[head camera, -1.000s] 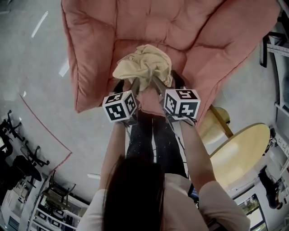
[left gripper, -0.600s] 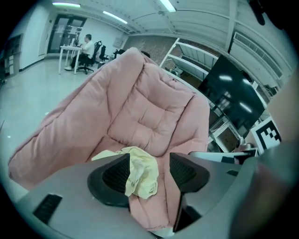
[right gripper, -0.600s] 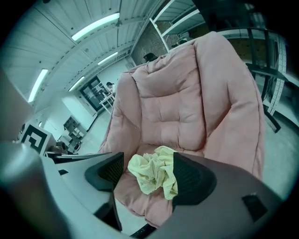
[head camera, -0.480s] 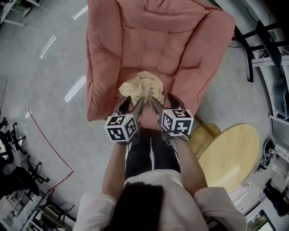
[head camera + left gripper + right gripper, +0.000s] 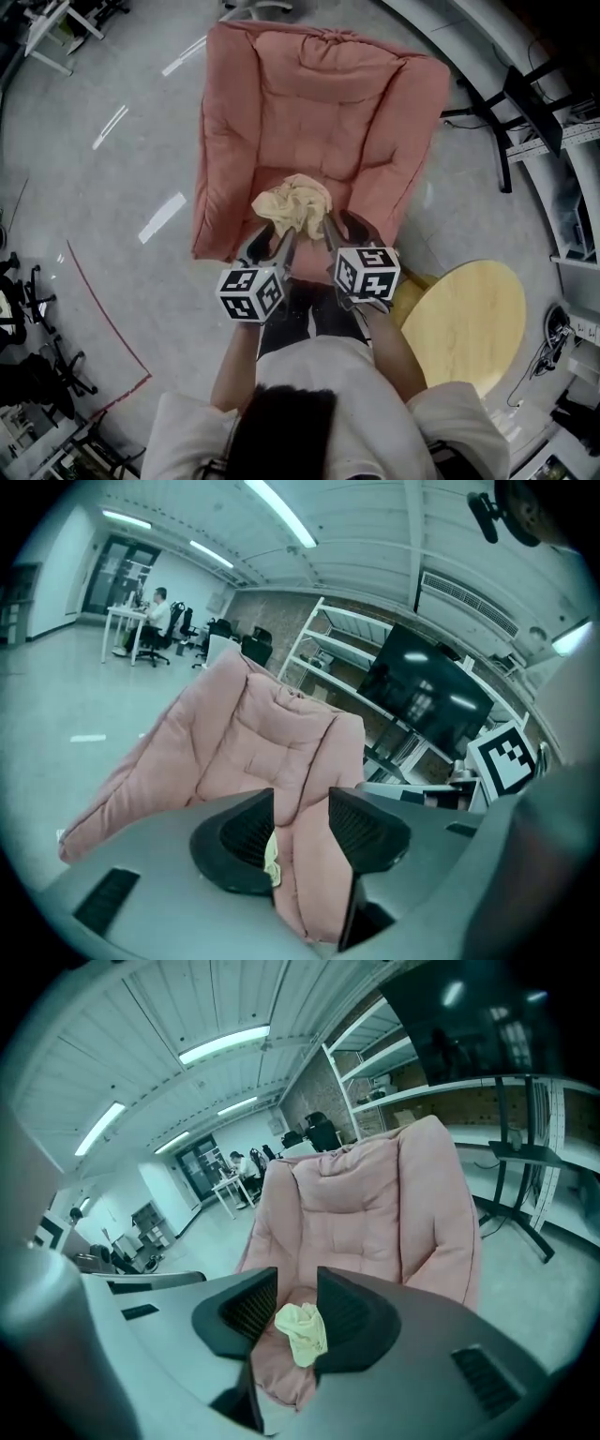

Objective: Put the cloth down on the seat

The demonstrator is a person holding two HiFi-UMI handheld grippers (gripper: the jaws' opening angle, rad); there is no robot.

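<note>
**Cloth down, fingers clear**

The cream cloth (image 5: 292,204) lies crumpled on the seat (image 5: 352,187) of the pink armchair (image 5: 319,94). I hold my left gripper (image 5: 300,829) and right gripper (image 5: 296,1299) above its front edge, clear of the cloth. Both pairs of fingers (image 5: 364,829) have just been narrowing, the right pair closer together, and grip nothing.

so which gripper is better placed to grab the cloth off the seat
Right, probably. The cloth lines up between the right gripper's jaws; the left gripper sees only its edge. Both pairs have just been closing on nothing.
</note>
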